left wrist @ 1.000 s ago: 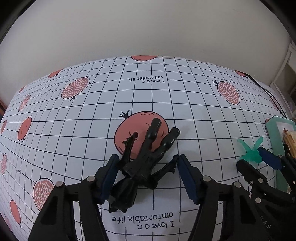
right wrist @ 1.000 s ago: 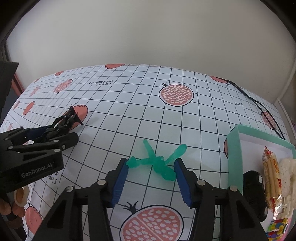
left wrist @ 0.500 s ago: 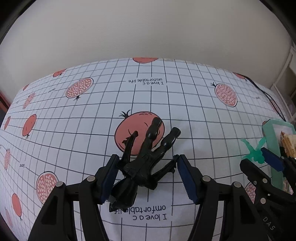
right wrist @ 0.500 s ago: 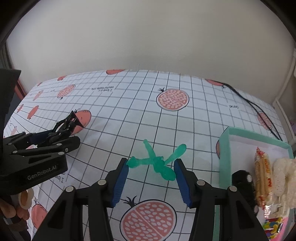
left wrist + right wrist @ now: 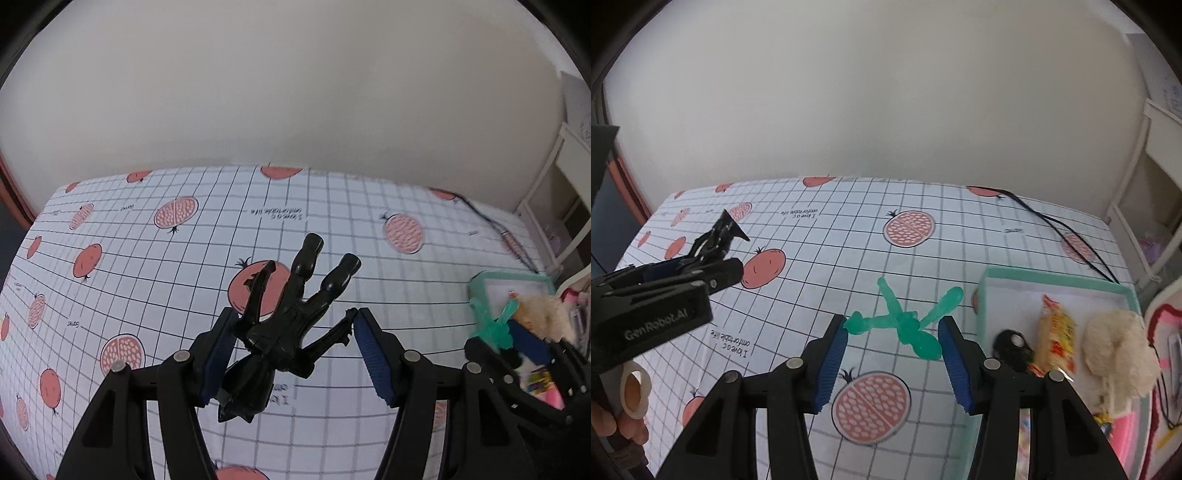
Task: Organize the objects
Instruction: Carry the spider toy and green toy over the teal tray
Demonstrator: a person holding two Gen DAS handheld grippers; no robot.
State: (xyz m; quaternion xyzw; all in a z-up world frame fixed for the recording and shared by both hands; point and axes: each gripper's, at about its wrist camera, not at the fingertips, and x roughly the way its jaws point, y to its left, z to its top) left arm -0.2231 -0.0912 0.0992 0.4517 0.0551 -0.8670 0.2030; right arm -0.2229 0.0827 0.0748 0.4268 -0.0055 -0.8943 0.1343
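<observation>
The left gripper (image 5: 293,350) is closed on a black toy figure (image 5: 284,328), its blue pads pressing the torso and an outstretched arm, legs pointing away toward the far edge of the tabletop (image 5: 184,280). The figure appears to be lifted clear of the pomegranate-print cloth, above the middle of the tabletop. The right gripper (image 5: 892,347) has hold of a green toy figure (image 5: 905,317) in the same way, its pads bearing on an arm tip and a leg tip, so the hold looks narrow and the jaws stand fairly wide. It hangs over the tabletop just beside the left wall of the teal tray (image 5: 1056,286), which sits at the right edge.

The tray already holds a black item (image 5: 1012,347), a yellow snack packet (image 5: 1054,336) and a cream fluffy thing (image 5: 1115,343), so the step in hand is probably carrying both figures into it. To do it well, the green figure should travel first and level, since a grip on limb tips could let it pivot or slip; the right gripper should clear the tray wall before lowering and aim for the bare far part of the tray floor. The left gripper would best wait or follow behind, keeping apart from the right to avoid a knock, and release only once low inside.
</observation>
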